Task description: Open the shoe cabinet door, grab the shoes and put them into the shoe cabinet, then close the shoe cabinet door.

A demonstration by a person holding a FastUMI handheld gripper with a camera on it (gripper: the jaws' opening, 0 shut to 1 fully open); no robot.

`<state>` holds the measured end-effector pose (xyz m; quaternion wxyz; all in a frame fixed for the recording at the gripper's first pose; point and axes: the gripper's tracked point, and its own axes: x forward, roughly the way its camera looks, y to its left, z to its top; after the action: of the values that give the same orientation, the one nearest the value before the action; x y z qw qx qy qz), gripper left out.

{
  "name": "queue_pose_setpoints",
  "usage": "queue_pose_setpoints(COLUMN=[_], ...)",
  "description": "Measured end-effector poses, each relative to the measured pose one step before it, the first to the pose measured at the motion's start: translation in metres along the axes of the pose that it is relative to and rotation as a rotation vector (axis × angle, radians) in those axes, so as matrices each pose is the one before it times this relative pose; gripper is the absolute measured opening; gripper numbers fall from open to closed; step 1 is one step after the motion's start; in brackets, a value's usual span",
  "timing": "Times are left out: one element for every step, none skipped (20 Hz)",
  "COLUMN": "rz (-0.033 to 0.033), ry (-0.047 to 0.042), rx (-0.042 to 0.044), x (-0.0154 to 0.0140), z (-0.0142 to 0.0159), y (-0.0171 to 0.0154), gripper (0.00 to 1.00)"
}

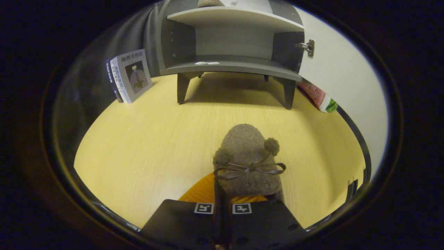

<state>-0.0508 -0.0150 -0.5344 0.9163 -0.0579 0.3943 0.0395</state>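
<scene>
One shoe (247, 158) is seen on the yellow wood-grain counter (145, 146), just ahead of the gripper (222, 194). It is a grey-brown fuzzy slipper with a rounded toe pointing toward the cabinet, two pompoms of the same fuzzy stuff, one on each side, and a thin dark bow tied across the top. An orange lining or sole (204, 191) is seen at its heel end, next to the jaws. The jaws are brought narrow, nearly together, with only a thin gap between them; the heel edge of the shoe seems to be pinched there, but contact by both fingers cannot be told for sure.

One shoe cabinet (232, 41) is seen beyond the shoe, well apart from it, standing on short dark legs on the counter. Its door (340, 69) is swung open to the right, with one metal hinge (307, 47) seen on it. Two shelves are counted inside: the lower one is bare apart from a small white sticker, and on the upper level a piece of fuzzy grey-brown material (210, 3) is partly seen, too cut off to identify.

Two books (130, 74) are stood upright left of the cabinet. One watermelon-patterned object (321, 99) is lying by the open door, partly hidden.
</scene>
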Motion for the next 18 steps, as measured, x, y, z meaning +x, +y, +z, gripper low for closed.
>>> queue_pose_setpoints(rz=[0.00036,0.01461,0.01454,0.01309,0.00938,0.00044,-0.00454,-0.00093,0.0047,0.00505,0.00395,0.00345,0.00044,-0.00007,-0.00288,-0.00778,-0.01039,-0.00844], ry=[-0.01146,-0.01549,-0.0154,-0.01509,-0.02147,-0.02399,-0.02571,-0.02332,-0.02162,-0.02026,-0.01594,-0.0218,-0.03172,-0.03121,-0.02679,-0.02573,-0.02857,-0.02887], rx=[-0.00254,0.001,0.00643,0.00925,0.00635,-0.00295,-0.00513,-0.0024,-0.00148,-0.00045,-0.00518,-0.00683,-0.00622,-0.00894,-0.01233,-0.0124,-0.01173,-0.00927], x=[-0.00421,-0.0054,-0.00712,-0.00934,-0.00994,-0.01145,-0.01131,-0.01226,-0.01266,-0.00876,-0.00833,-0.00794,-0.00659,-0.00297,0.0,0.00322,0.00696,0.01087], z=[0.00388,0.00629,0.00903,0.0106,0.01467,0.01601,0.01956,0.01944,0.02156,0.01889,0.02036,0.02232,0.02204,0.02379,0.02112,0.01936,0.02071,0.01921], y=[-0.00194,0.00128,0.00169,0.00058,0.00007,-0.00263,-0.00327,-0.00276,-0.00193,-0.00013,-0.00245,-0.00302,-0.00214,-0.00286,-0.0026,-0.00342,-0.00402,-0.00188], gripper=[0.05,0.05,0.05,0.05,0.05,0.05,0.05,0.05,0.05,0.05,0.05,0.05,0.05,0.05,0.05,0.05,0.05,0.05])
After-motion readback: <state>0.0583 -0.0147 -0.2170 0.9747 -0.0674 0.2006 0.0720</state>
